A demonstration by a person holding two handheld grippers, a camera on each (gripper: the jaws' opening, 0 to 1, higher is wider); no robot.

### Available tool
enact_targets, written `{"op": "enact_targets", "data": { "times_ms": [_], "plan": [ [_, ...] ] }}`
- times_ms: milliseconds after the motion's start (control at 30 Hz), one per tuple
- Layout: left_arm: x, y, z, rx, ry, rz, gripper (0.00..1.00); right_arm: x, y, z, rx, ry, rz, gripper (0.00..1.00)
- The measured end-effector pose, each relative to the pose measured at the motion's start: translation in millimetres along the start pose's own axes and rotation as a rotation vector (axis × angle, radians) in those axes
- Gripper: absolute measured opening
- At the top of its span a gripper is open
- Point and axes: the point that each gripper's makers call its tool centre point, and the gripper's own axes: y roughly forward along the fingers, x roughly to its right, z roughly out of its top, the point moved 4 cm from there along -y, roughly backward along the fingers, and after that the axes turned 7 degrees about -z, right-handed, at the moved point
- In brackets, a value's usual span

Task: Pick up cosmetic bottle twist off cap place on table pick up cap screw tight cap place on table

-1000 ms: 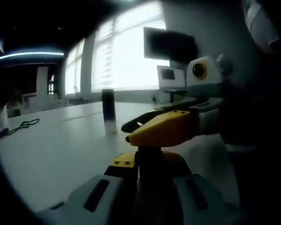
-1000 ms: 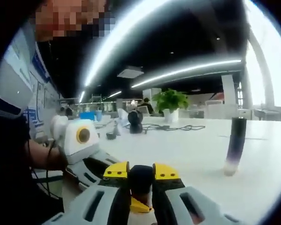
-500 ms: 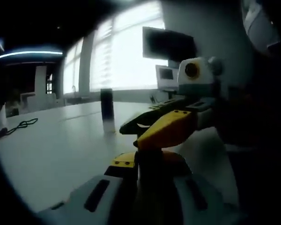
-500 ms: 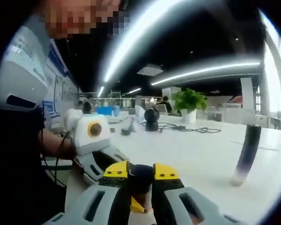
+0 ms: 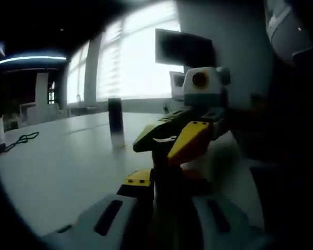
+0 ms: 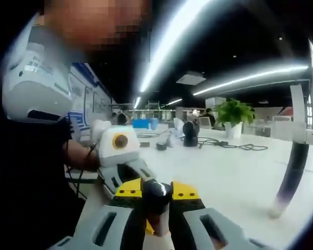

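Observation:
The cosmetic bottle (image 5: 115, 121) stands upright and alone on the white table (image 5: 62, 172); it is a dark tube with a pale lower end. In the right gripper view the bottle (image 6: 291, 177) leans at the right edge of the picture. My left gripper (image 5: 164, 176) is low over the table with its jaws together and nothing in them. The right gripper (image 5: 155, 150) reaches in from the right just above it, well short of the bottle. In its own view my right gripper (image 6: 156, 192) is shut and empty, with the left gripper (image 6: 129, 174) close on its left.
A black cable (image 5: 21, 139) lies at the far left of the table. A monitor (image 5: 183, 49) hangs by the bright windows. Farther along the table (image 6: 224, 177) are a potted plant (image 6: 232, 112), a dark round device (image 6: 190, 130) and more cable (image 6: 235, 146). A person's sleeve (image 6: 31, 156) is close.
In the left gripper view the right gripper has swung to the left and tipped its jaws downward. The right gripper view has turned, so the bottle sits nearer its right edge. The bottle has not moved.

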Motion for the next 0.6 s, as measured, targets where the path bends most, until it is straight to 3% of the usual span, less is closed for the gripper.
{"op": "enact_targets", "data": {
  "times_ms": [133,167,200,233,333,600],
  "plan": [
    [-2.6,-1,-0.2,-0.002,-0.005,-0.024,0.04,1,2,0.4,-0.006,-0.009,0.050,0.08],
    [3.8,-1,-1.1,-0.011,-0.014,-0.081,0.04,-7,0,-0.4,-0.015,-0.010,0.113,0.09],
    [-0.4,-2,-0.3,-0.005,-0.013,-0.062,0.04,-3,1,0.4,-0.015,-0.005,0.100,0.09],
    [-0.1,-1,-0.7,-0.007,-0.017,-0.067,0.04,-7,1,0.3,-0.013,-0.021,0.136,0.09],
    [4.3,-2,-0.5,-0.004,0.007,-0.133,0.04,-10,1,0.4,-0.017,-0.024,0.159,0.09],
    [4.2,-4,-0.1,-0.004,-0.012,-0.181,0.05,-10,3,-0.4,-0.018,0.002,0.245,0.10]
  ]
}}
